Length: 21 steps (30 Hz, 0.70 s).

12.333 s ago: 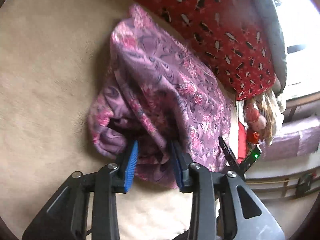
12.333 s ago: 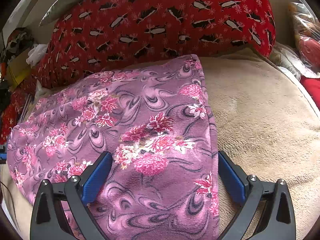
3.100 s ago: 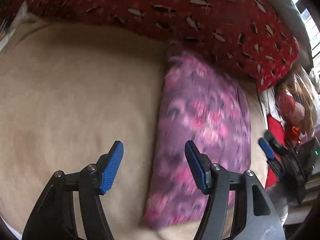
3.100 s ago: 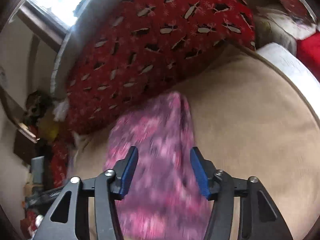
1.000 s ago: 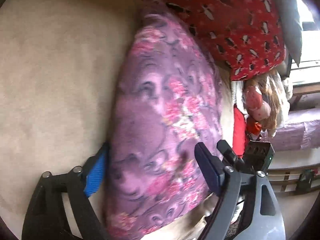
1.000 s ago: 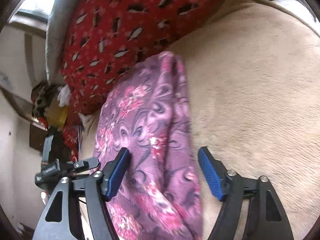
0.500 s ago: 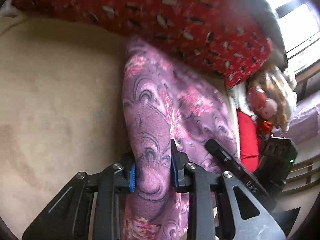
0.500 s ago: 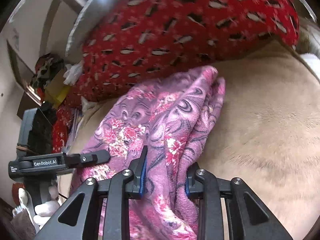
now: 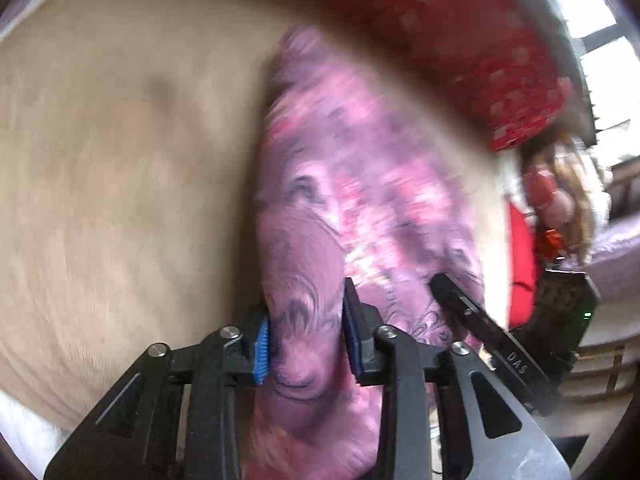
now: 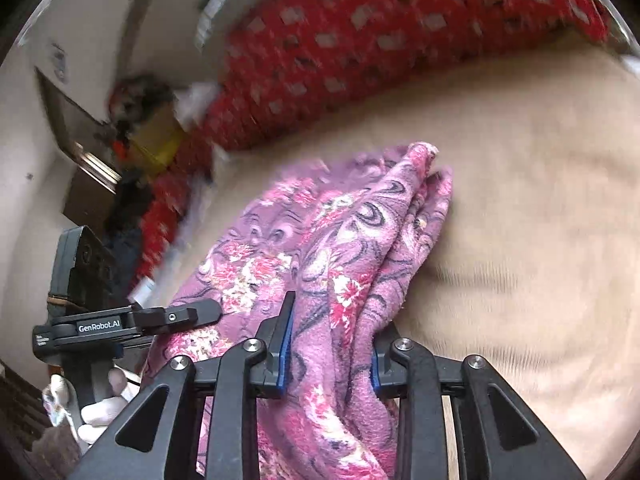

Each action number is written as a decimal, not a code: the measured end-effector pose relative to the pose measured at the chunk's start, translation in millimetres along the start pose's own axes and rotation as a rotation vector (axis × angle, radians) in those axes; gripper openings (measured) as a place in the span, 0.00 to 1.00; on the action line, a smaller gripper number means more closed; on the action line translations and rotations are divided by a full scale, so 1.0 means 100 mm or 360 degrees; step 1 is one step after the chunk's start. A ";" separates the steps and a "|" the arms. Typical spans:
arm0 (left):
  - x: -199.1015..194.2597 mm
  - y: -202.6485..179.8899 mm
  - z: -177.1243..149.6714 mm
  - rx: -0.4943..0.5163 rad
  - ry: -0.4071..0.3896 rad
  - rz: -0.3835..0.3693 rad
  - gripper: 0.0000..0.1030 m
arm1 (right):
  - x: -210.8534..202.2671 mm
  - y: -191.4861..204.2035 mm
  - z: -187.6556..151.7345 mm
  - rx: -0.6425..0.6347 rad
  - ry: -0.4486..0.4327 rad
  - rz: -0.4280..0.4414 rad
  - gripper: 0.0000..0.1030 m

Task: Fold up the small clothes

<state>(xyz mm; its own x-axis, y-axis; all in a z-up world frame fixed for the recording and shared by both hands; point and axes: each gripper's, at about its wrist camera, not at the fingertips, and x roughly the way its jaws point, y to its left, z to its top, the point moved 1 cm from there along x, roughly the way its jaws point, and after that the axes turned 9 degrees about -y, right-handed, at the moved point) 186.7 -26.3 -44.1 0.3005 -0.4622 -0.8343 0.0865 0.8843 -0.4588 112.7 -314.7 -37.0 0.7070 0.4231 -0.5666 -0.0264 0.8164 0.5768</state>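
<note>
A purple garment with pink flowers (image 9: 344,184) lies folded on the beige blanket (image 9: 120,168); it also shows in the right wrist view (image 10: 320,248). My left gripper (image 9: 306,332) is shut on one near corner of the garment. My right gripper (image 10: 330,344) is shut on the other near corner, with bunched layers between its pads. Each gripper shows in the other's view: the right one (image 9: 460,304) and the left one (image 10: 176,316). The garment's near edge is lifted off the blanket; its far end still rests on it.
A red patterned pillow (image 9: 460,28) lies along the far side of the blanket and also shows in the right wrist view (image 10: 380,28). A doll with orange hair (image 9: 560,192) and red items sit at the right. Boxes and clutter (image 10: 152,136) stand by the wall.
Both grippers closed on the garment's near corners about half a second ago. They are now lifting and pulling that edge; both views blur with motion and the cloth has shifted away from the pillow.
</note>
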 end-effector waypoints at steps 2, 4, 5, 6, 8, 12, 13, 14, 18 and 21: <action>-0.01 0.11 -0.05 -0.0032 0.0013 -0.0040 0.37 | 0.08 -0.11 -0.13 0.0007 0.0089 -0.0099 0.34; -0.16 0.13 -0.02 -0.0032 -0.0034 -0.0081 0.36 | -0.06 -0.23 -0.12 0.0085 0.0037 -0.0074 0.35; -0.24 0.11 0.01 -0.0009 -0.0079 -0.0084 0.34 | -0.14 -0.26 -0.07 0.0104 -0.0001 -0.0097 0.35; -0.36 0.02 0.08 0.0037 -0.0170 -0.0081 0.35 | -0.19 -0.28 -0.03 0.0115 -0.0031 -0.0129 0.38; -0.44 -0.16 0.18 0.0116 -0.0246 -0.0066 0.36 | -0.33 -0.23 0.14 0.0093 -0.0161 -0.0212 0.38; -0.20 -0.66 0.46 0.0369 -0.0349 0.0102 0.45 | -0.16 0.15 0.40 -0.0185 -0.0216 -0.0144 0.37; -0.10 -0.71 0.51 0.0392 -0.0344 0.0135 0.45 | -0.05 0.22 0.43 -0.0244 -0.0197 -0.0151 0.35; 0.05 -0.75 0.58 0.0409 -0.0323 0.0179 0.45 | 0.09 0.26 0.47 -0.0303 -0.0179 -0.0173 0.35; 0.50 -0.69 0.75 0.0404 -0.0270 0.0336 0.48 | 0.58 -0.05 0.48 -0.0311 -0.0037 -0.0411 0.32; 0.30 -0.74 0.70 0.0475 -0.0292 0.0285 0.48 | 0.55 -0.23 0.55 -0.0190 -0.0047 -0.0324 0.28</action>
<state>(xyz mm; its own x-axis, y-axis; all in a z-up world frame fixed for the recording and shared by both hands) 255.6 -101.4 -13.9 0.4983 -0.3031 -0.8123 0.2814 0.9427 -0.1791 190.9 -331.2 -49.2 0.7268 0.2347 -0.6455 0.0367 0.9252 0.3778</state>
